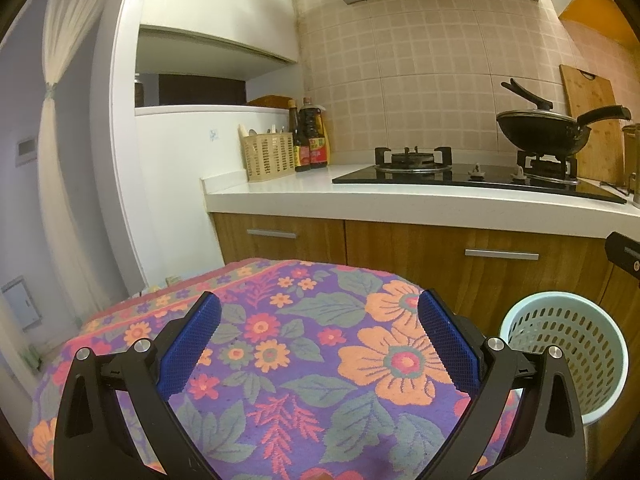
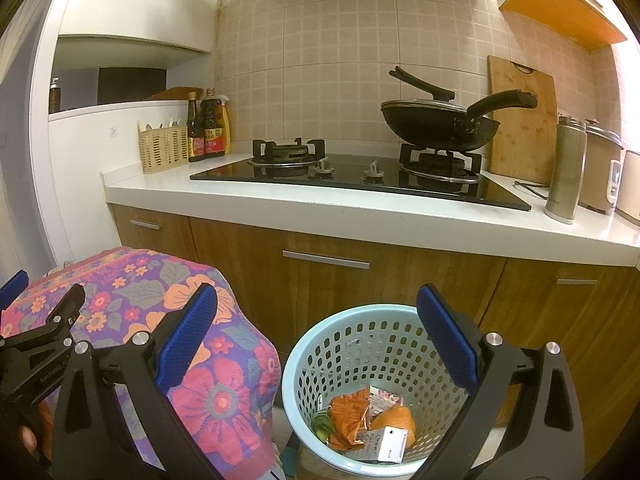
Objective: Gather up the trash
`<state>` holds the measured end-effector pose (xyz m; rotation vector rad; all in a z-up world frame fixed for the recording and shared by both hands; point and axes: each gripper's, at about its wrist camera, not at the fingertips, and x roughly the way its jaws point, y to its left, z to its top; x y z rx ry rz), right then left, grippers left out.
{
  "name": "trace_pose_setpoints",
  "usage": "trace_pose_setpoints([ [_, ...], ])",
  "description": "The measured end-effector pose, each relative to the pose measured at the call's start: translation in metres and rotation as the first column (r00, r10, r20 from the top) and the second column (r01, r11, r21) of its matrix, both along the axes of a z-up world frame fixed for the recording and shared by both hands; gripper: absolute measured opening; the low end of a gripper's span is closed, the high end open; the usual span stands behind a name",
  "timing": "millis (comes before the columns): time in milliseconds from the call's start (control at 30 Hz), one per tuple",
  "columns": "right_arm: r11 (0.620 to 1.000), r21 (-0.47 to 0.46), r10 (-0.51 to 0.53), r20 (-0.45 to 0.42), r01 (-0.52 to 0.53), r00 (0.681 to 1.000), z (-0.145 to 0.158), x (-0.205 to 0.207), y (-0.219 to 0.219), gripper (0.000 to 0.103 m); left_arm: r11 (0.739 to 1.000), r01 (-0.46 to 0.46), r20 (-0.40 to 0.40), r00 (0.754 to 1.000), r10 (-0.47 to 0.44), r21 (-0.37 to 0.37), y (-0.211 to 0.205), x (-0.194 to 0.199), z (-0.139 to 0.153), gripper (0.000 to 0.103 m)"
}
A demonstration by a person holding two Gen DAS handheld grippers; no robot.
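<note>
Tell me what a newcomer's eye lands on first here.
The bright floral cloth fills the foreground under the open left gripper. Right of it, below the open right gripper, the pale blue basket holds orange wrappers. Behind, a black wok sits on the stove.

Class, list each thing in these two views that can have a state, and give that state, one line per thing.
Left tongs: open, empty, over the floral cloth.
Right tongs: open, empty, above the basket.
Basket: upright, trash inside.
Wok: lidded, on right burner.
Left burner: bare.
</note>
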<state>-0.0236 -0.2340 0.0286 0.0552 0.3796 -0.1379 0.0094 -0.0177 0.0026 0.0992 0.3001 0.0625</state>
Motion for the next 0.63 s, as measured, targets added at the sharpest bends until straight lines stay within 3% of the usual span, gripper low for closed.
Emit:
trace_pose_setpoints([
  [300, 1.0, -0.001, -0.004, -0.007, 0.004, 1.0, -0.002, 0.0, 0.001, 0.095, 1.0, -0.023, 0.026, 0.999, 0.023, -0.017, 0.008, -0.001, 0.0, 0.095],
  [500, 1.0, 0.0, -0.007, -0.007, 0.007, 1.0, -0.003, 0.0, 0.0, 0.095, 0.997, 0.029, -0.013, 0.999, -0.03, -0.078, 0.015, 0.003, 0.001, 0.096],
  [633, 1.0, 0.002, -0.008, -0.009, 0.008, 1.0, -0.004, 0.0, -0.001, 0.095, 0.997, 0.031, -0.014, 0.999, -0.032, -0.069, 0.013, 0.004, 0.0, 0.096],
])
